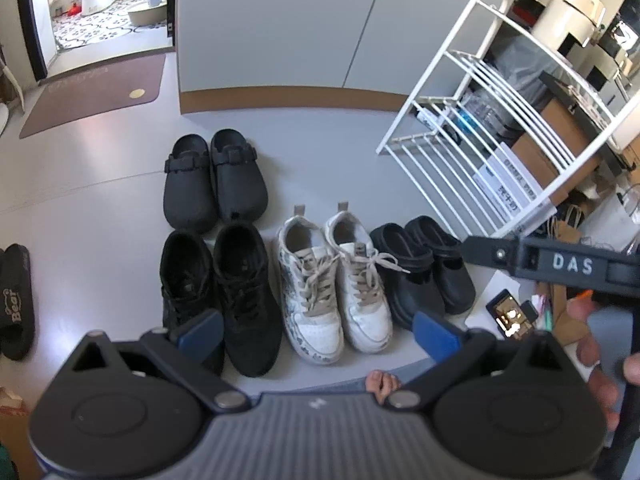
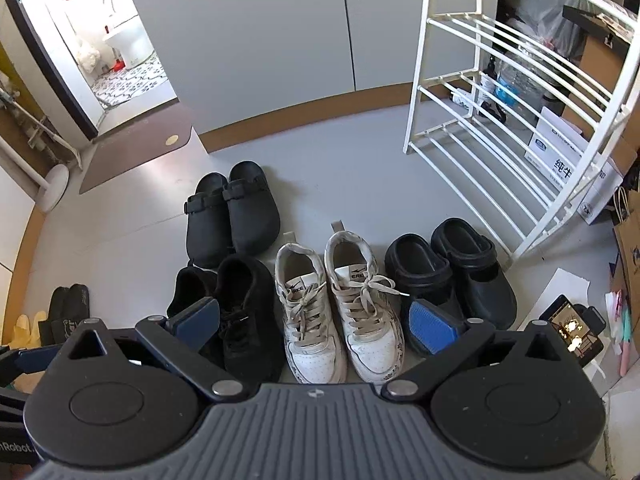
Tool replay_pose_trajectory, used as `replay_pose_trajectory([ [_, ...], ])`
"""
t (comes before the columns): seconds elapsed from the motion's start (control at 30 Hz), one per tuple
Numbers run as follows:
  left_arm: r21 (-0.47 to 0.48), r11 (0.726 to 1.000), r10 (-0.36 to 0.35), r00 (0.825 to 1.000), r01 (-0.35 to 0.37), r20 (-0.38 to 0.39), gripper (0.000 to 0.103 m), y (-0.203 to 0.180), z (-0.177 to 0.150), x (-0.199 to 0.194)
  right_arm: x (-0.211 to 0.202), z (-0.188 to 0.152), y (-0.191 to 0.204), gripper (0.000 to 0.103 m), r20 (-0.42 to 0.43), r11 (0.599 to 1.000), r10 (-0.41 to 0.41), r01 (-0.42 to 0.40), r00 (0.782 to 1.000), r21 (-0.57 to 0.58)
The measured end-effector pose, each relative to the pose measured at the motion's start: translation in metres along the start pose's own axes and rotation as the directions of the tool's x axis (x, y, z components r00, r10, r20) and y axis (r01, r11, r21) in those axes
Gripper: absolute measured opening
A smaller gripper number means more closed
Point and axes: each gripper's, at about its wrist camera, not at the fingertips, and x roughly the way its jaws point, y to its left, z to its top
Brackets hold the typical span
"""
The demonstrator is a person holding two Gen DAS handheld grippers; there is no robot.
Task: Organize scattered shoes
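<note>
Right hand-held gripper [image 2: 314, 330] gapes, empty — white sneakers [image 2: 340, 308] between fingers.

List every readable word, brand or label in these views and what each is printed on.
"DAS": right gripper body, seen in the left wrist view.
"Bear": black slipper at far left.
"ERKE": tongues of the white sneakers.
"纯牛": white carton behind the white rack; its smaller print is unreadable.
"nRobot", cut off: device at the lower left frame edge.
</note>
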Motion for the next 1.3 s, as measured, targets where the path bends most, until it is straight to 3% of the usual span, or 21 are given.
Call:
replay_pose_trajectory([
  [0.43, -0.013, 1.0, 0.02, 1.0, -0.02, 0.021, 0.103, 0.002, 0.003, -0.004, -0.005, 0.003, 0.002, 0.103, 0.009, 1.0, 0.013, -0.013, 1.0, -0.015],
  [1.03, -0.032, 0.999, 0.034, 0.999, -0.034, -0.023, 0.103, 0.007, 0.003, 0.01, 0.007, 0.001, 0.014, 0.103, -0.019, 0.996, -0.04, 0.038, 0.999, -0.086],
  [1.3, -0.106, 0.994, 0.03, 0.997, -0.038, -0.078, 0.103, 0.022, 0.004, 0.029, 0.021, -0.002, 0.01, 0.103, -0.074, 0.993, -0.067, 0.059, 0.995, -0.104],
])
